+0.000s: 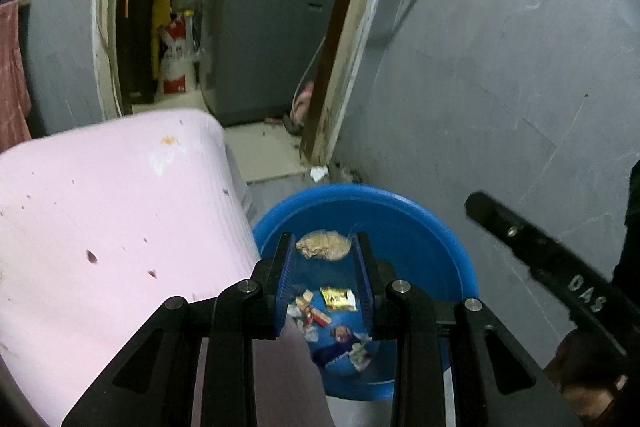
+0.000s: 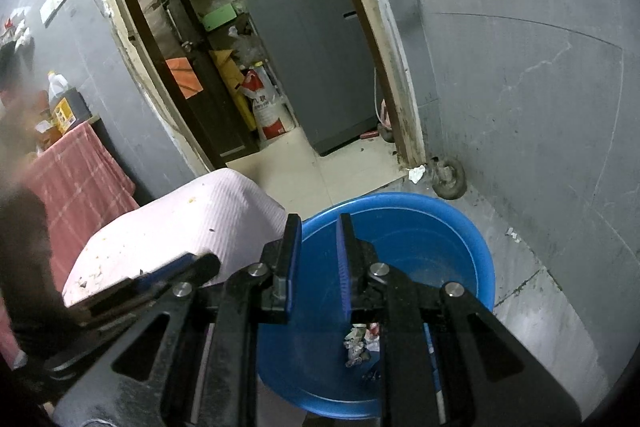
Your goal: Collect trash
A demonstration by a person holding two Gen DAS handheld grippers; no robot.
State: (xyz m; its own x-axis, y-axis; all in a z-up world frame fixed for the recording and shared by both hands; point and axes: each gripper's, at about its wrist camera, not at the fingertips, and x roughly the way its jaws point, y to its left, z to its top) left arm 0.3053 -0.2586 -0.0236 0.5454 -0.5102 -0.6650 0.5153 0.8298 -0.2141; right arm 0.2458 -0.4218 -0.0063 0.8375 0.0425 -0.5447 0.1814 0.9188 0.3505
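Observation:
A blue plastic basin (image 1: 436,223) (image 2: 464,231) stands on the floor beside a pink, crumb-speckled surface (image 1: 104,219) (image 2: 188,223). Wrappers and paper scraps (image 1: 338,298) (image 2: 357,342) lie in the bottom of the basin. My left gripper (image 1: 324,242) hangs over the basin, shut on a crumpled beige wad (image 1: 320,247) that spans the gap between its blue pads. My right gripper (image 2: 319,223) also hangs over the basin, its jaws a narrow gap apart with nothing between them. Its black finger (image 1: 536,251) shows at the right of the left wrist view.
A grey wall rises right behind the basin. A doorway ahead leads to a tiled room with a grey appliance (image 2: 316,67) and a red-and-white sack (image 2: 268,107). A white scrap (image 2: 417,173) lies by the door frame. A red checked cloth (image 2: 80,171) hangs at left.

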